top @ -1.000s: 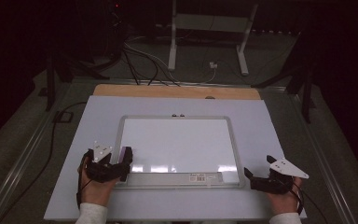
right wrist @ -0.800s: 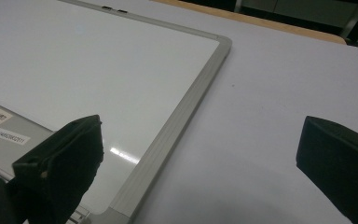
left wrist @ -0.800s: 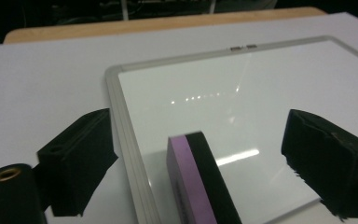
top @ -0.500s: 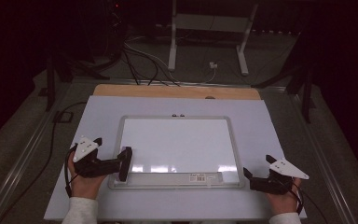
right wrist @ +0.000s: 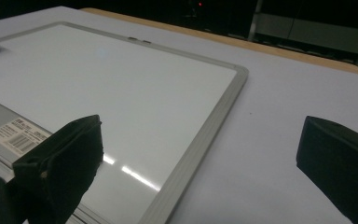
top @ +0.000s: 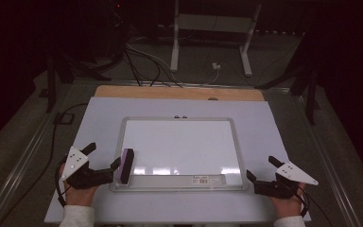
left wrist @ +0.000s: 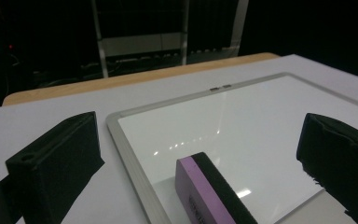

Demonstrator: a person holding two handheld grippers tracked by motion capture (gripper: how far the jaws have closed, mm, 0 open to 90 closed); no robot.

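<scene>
The eraser (top: 125,165) stands on the whiteboard (top: 182,146), at its near left corner, not far from the near left corner of the bench (top: 104,118). Its long axis runs from the near edge toward the far edge. The left claw (top: 105,160) has just been opening: its jaws are now spread wide, and the eraser (left wrist: 212,193) stands free between them, touched by neither. The right claw (top: 261,169) is also spread and holds nothing, near the near right corner, well apart. The left hand (top: 78,191) is clearly the nearer one.
</scene>
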